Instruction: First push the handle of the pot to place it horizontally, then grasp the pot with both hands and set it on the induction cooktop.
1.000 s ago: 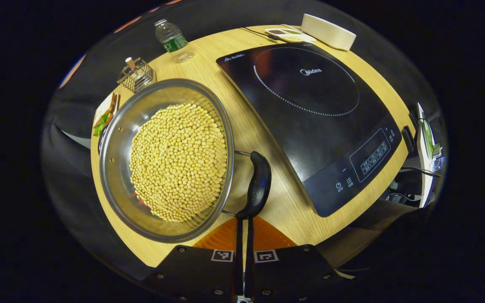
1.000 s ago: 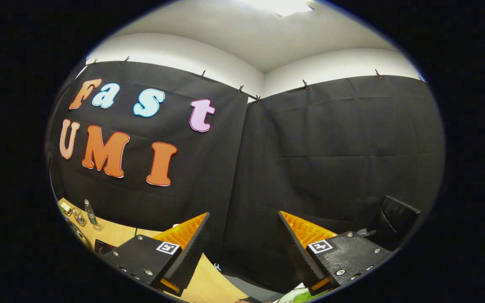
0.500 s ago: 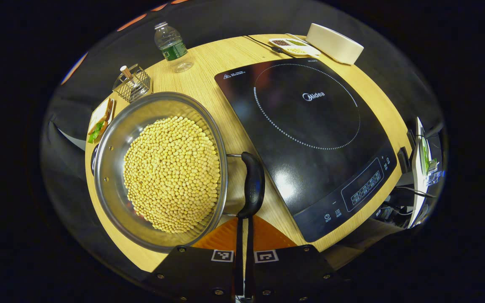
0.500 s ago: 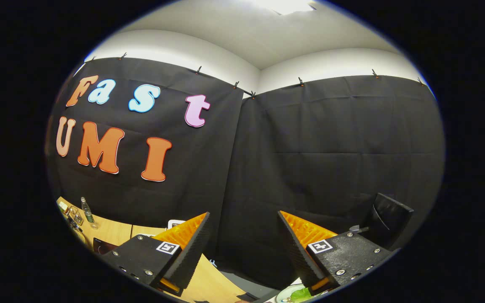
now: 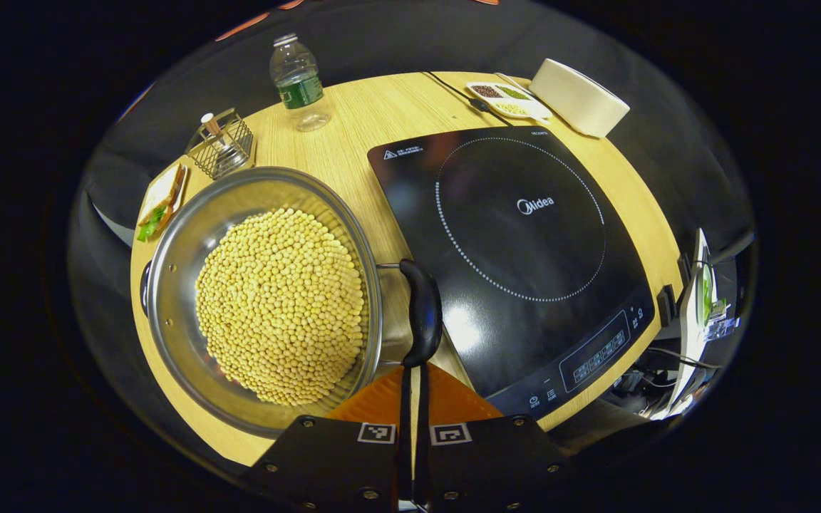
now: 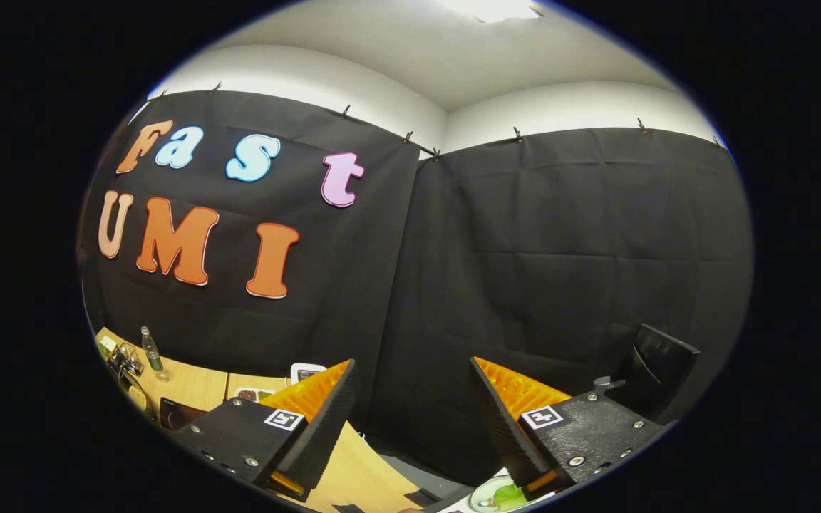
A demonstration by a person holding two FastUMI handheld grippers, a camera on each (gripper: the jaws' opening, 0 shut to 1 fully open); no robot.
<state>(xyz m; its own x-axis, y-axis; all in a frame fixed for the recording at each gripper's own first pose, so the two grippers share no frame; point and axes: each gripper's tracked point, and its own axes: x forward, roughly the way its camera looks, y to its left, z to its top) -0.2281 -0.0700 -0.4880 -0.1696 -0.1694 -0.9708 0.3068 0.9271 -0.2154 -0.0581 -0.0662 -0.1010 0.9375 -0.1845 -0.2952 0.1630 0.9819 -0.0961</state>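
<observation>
A steel pot point(image 5: 177, 265) full of yellow soybeans point(image 5: 282, 306) sits on the left of the wooden table point(image 5: 353, 128) in the left gripper view. Its black handle point(image 5: 421, 313) sticks out on the side toward the black induction cooktop point(image 5: 517, 235). My left gripper point(image 5: 414, 369) is shut with nothing between its fingers, and the tips touch the handle's near end. In the right gripper view my right gripper point(image 6: 414, 402) stands open and empty, raised and facing the booth wall, above the table edge point(image 6: 189, 385).
Behind the pot stand a water bottle point(image 5: 298, 82) and a wire basket point(image 5: 219, 142). A small plate point(image 5: 161, 199) lies at the table's left edge. A sectioned dish point(image 5: 507, 100) and a white container point(image 5: 578, 107) sit behind the cooktop. A plate with greens point(image 6: 499, 495) lies below my right gripper.
The left gripper's view has shifted: pot, handle and cooktop have slid down and left in it, with the shut tips staying at the handle's end. The right gripper has barely moved.
</observation>
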